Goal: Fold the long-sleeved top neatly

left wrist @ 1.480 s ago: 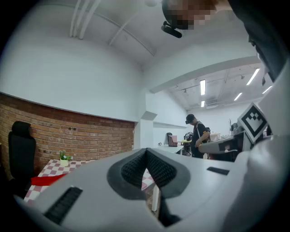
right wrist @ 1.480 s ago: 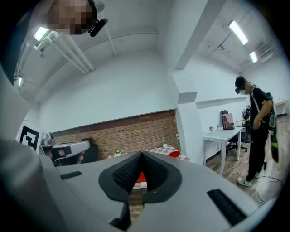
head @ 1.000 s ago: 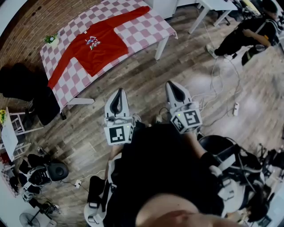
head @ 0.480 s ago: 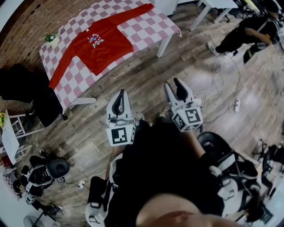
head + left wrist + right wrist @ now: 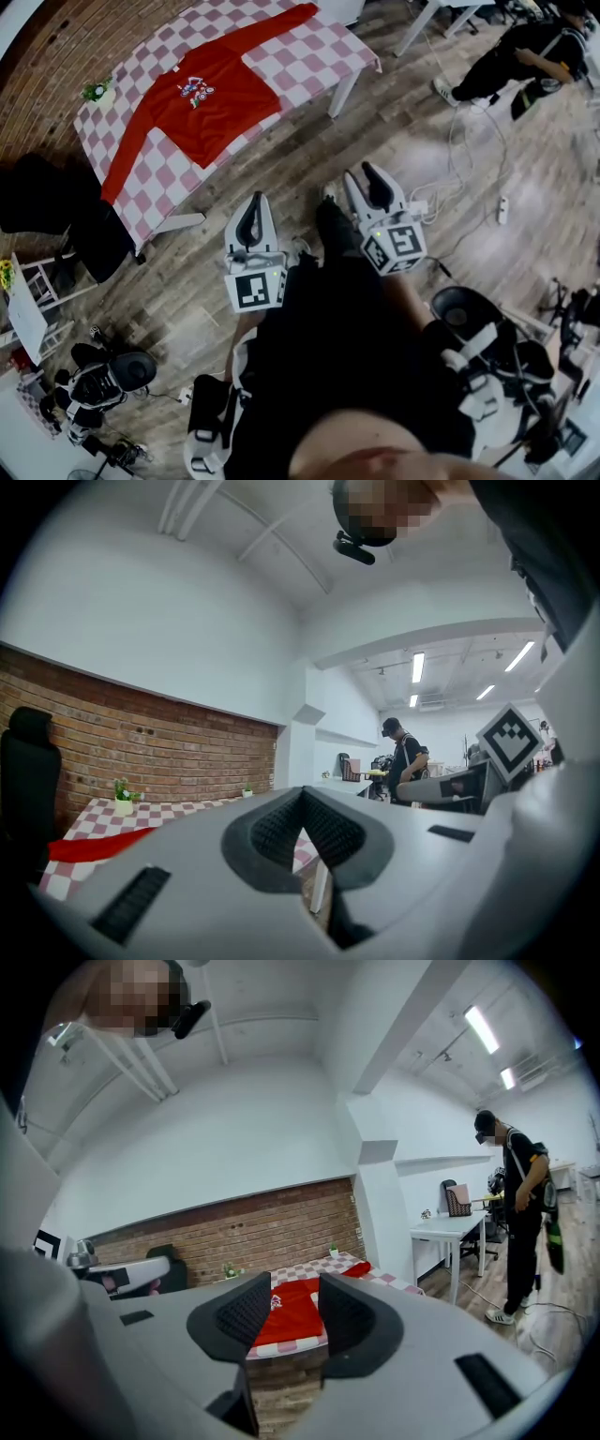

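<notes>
- Head view: red long-sleeved top [image 5: 216,103] lies flat and unfolded on the checked table [image 5: 314,61]. The sleeves run out toward the two short ends and the hem is toward the near long edge.
- Small potted plant [image 5: 96,91] stands at the table's far left corner, just clear of the top.
- Both tools are held over the wood floor [image 5: 281,159], well short of the table's near edge.
- Left gripper [image 5: 252,206] is clenched with nothing in it.
- Right gripper [image 5: 364,178] has jaws apart; they have just opened, and it is empty.
- Around them: a black chair [image 5: 42,202] off the table's left end, and cables [image 5: 459,159] and a power strip [image 5: 502,208] on the floor to the right. A second person [image 5: 520,61] is at top right.
- Left gripper view: the pads meet at the tips with nothing between them. A strip of the red top shows at the table edge on the left, in front of a brick wall [image 5: 141,738].
- Right gripper view: the pads stand apart, and the far-off top and table show through the gap. Open floor lies in between. A white desk [image 5: 450,1232] and the standing person are to the right.
</notes>
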`<state>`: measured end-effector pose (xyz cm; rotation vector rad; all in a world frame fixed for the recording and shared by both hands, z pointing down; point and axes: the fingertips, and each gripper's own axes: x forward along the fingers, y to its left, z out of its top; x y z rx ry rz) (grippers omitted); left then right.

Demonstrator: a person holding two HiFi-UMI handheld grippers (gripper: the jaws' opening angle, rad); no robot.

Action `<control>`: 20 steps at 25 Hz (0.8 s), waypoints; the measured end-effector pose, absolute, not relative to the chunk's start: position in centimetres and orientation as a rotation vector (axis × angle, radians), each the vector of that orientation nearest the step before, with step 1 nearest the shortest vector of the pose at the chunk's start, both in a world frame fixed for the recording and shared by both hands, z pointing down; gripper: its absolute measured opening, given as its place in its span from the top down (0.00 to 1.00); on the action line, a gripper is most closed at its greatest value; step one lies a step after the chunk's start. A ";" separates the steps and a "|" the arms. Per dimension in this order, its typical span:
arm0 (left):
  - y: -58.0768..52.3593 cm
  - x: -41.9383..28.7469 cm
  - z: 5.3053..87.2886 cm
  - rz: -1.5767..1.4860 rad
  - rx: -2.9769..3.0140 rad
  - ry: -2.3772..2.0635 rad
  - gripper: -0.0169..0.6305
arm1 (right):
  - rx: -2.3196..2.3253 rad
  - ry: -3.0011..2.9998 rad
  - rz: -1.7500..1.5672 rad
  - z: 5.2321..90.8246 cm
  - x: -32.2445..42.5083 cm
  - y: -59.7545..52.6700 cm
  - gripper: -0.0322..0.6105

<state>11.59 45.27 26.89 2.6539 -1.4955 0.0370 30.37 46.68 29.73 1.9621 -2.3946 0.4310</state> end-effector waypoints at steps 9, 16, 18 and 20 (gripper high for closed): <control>37.6 14.9 26.9 0.049 2.653 -1.525 0.97 | 1.937 -2.431 0.445 30.2 33.5 38.3 0.71; 28.6 19.2 25.9 0.063 2.620 -1.594 0.97 | 1.877 -2.482 0.443 29.4 37.8 28.7 0.72; 26.2 20.4 25.2 0.050 2.604 -1.624 0.97 | 1.851 -2.494 0.432 29.0 39.2 26.0 0.71; 24.2 21.5 24.6 0.037 2.577 -1.651 0.97 | 1.821 -2.506 0.426 28.8 40.5 23.6 0.72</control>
